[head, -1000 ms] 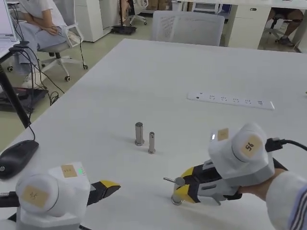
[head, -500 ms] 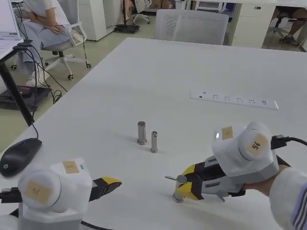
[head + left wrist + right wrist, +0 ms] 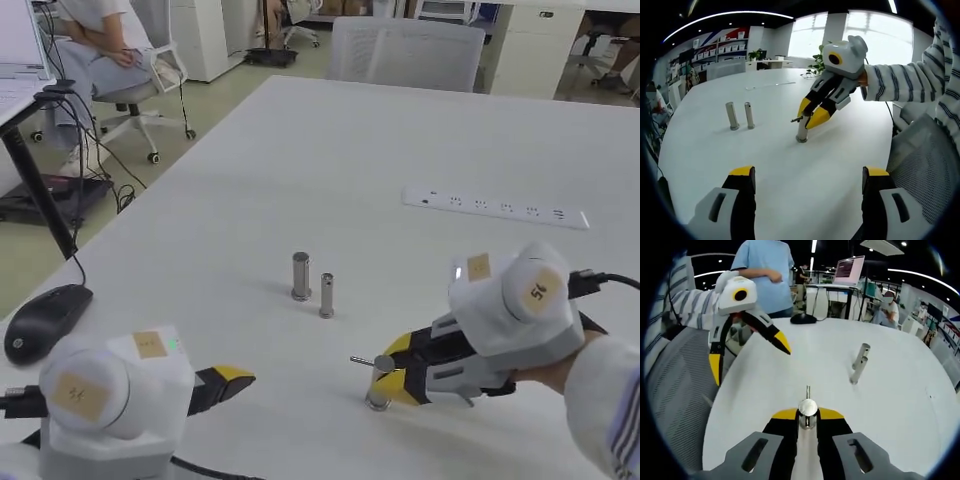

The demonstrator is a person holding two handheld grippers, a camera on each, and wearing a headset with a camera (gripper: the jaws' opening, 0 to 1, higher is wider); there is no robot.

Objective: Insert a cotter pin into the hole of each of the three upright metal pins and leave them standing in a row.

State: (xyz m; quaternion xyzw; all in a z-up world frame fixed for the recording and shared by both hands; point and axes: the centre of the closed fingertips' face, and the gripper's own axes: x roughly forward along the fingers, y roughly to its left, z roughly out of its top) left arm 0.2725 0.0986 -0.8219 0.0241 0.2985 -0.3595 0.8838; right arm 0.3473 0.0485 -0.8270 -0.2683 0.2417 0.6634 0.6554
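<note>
Right gripper (image 3: 392, 368) is mine and it is clenched on the top of a metal pin (image 3: 378, 392), which stands upright on the white worktop (image 3: 300, 170) close to my near edge. My yellow-tipped jaws come in from the right and close on either side of the pin's head. A thin cotter pin (image 3: 360, 360) sticks out level from the pin's top on the side away from me. I cannot tell how far through the hole it sits.

My left gripper (image 3: 808, 172) is released, jaws spread wide, hanging over the near left part of the worktop. It is well apart from the pin I hold and points roughly toward it.

Farther out on the worktop, two other metal pins (image 3: 301, 276) stand upright just beside each other, the taller, thicker one to the left and a little farther from me. They are too small for me to see their holes.

Beyond them to the right lies a white power strip (image 3: 495, 207). A black mouse (image 3: 45, 318) rests at the left edge. A grey chair (image 3: 405, 55) stands at the far end.
</note>
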